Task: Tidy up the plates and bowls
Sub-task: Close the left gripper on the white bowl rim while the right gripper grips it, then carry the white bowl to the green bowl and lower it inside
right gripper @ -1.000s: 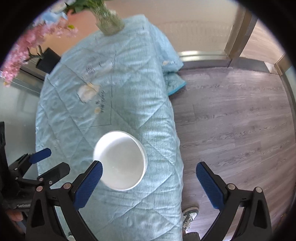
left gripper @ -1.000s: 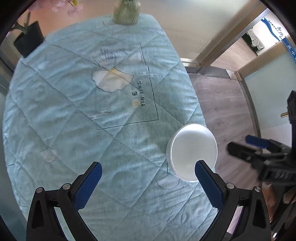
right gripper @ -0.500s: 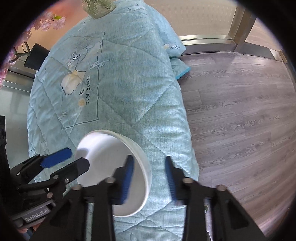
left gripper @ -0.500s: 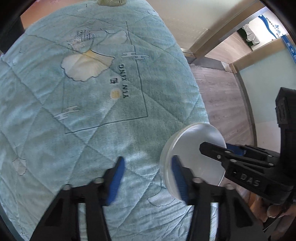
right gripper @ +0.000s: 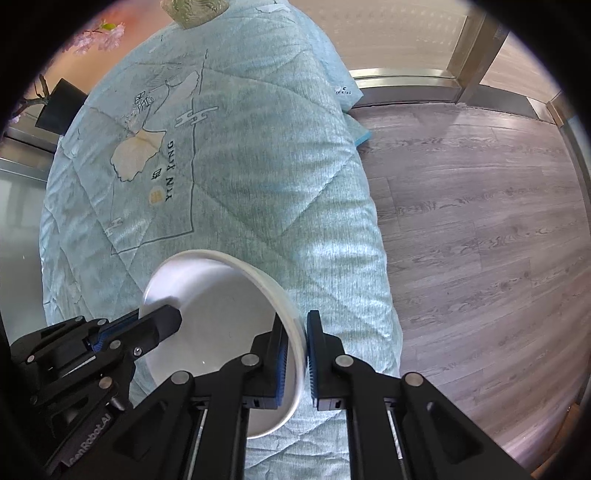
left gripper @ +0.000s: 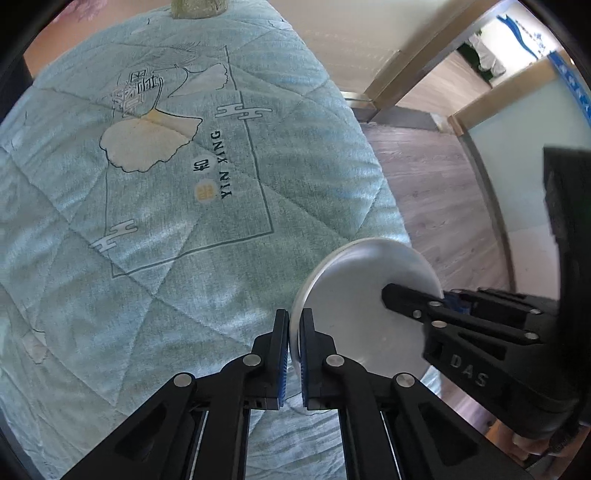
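A white bowl (left gripper: pixel 354 295) (right gripper: pixel 221 332) sits on the pale blue quilted tablecloth (left gripper: pixel 166 240) near the table's right edge. My left gripper (left gripper: pixel 293 334) is shut on the bowl's left rim, one pad inside and one outside. My right gripper (right gripper: pixel 300 341) is shut on the opposite rim, the wall of the bowl between its blue pads. Each gripper also shows in the other's view: the right gripper (left gripper: pixel 410 299) reaches over the bowl's far side, and the left gripper (right gripper: pixel 155 325) comes in from the lower left.
A glass vase (right gripper: pixel 192 11) stands at the far end of the table, with pink blossoms (right gripper: pixel 99 35) beside it. Wooden floor (right gripper: pixel 480 221) lies right of the table edge. A metal door threshold (right gripper: pixel 406 83) runs along the back. A dark box (right gripper: pixel 59 107) sits at the left.
Both grippers came down onto the bowl and went from wide open to shut on its opposite rims. The table now looks closer in both views.
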### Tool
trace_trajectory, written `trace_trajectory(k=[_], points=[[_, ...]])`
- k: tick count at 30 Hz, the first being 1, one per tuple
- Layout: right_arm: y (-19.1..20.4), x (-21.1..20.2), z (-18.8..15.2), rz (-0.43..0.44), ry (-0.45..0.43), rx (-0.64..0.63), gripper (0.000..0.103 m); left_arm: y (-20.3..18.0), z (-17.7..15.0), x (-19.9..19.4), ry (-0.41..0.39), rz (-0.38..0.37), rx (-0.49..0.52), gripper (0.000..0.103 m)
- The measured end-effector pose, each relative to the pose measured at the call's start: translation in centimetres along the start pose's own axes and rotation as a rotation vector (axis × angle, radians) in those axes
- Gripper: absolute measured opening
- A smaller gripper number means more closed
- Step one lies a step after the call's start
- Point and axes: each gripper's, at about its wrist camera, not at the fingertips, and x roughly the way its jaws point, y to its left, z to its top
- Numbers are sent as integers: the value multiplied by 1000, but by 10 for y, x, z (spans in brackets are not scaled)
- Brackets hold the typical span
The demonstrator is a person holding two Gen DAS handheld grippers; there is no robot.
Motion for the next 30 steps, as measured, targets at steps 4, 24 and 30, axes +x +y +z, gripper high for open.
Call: trace_trajectory(k=[4, 24, 30], points=[[6, -9, -6, -17, -4, -3, 8, -9, -7, -11, -13, 22, 17, 1], [42, -194, -148, 1, -143, -50, 8, -86, -158, -244, -124, 71, 118, 1], [58, -209, -221, 12, -139, -87, 7, -93, -246, -277, -113, 75, 117, 1]])
